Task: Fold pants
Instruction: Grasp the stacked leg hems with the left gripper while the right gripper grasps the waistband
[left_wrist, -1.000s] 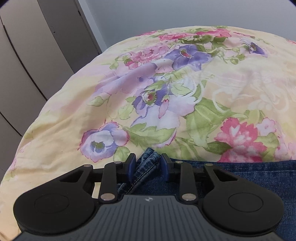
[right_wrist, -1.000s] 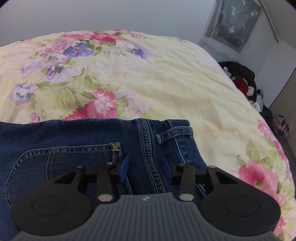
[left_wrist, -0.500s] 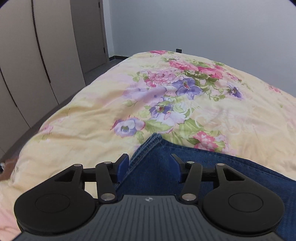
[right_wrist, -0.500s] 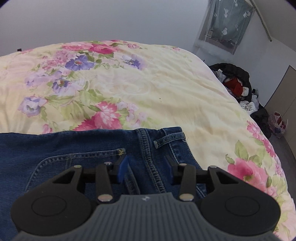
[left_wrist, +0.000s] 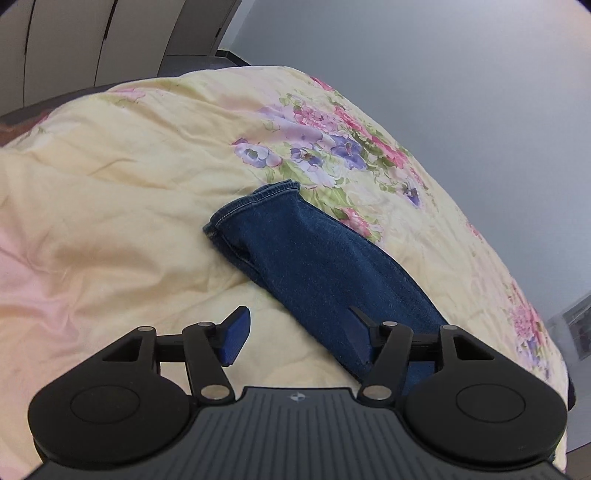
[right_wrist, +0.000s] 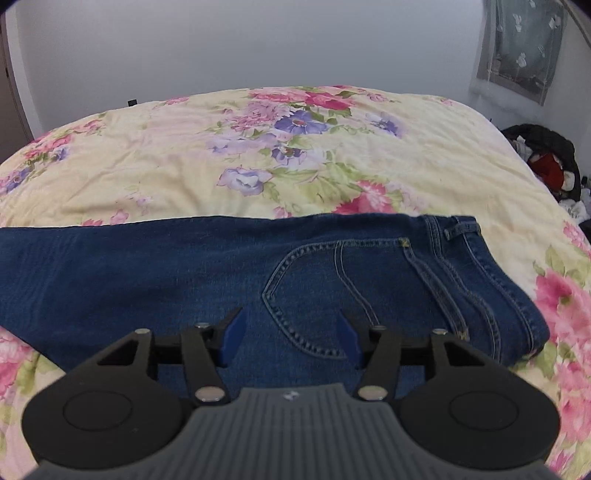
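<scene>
Blue denim pants (right_wrist: 221, 273) lie flat on the floral bedspread (right_wrist: 184, 177), folded lengthwise with one leg on the other. The right wrist view shows the waistband at the right and a back pocket (right_wrist: 314, 291) in the middle. The left wrist view shows the leg end (left_wrist: 314, 266) with its hems at the far tip. My left gripper (left_wrist: 295, 334) is open and empty, held above the bed beside the leg. My right gripper (right_wrist: 290, 338) is open and empty, held above the pocket area.
The bed's left edge meets grey wardrobe doors (left_wrist: 92, 40). A pile of dark and red clothes (right_wrist: 546, 166) lies on the floor at the right of the bed. A curtained window (right_wrist: 524, 44) is on the right wall.
My left gripper let go of the leg hem, opened wide and drew back and up. My right gripper opened wider and pulled back from the waistband, so more of the pants shows.
</scene>
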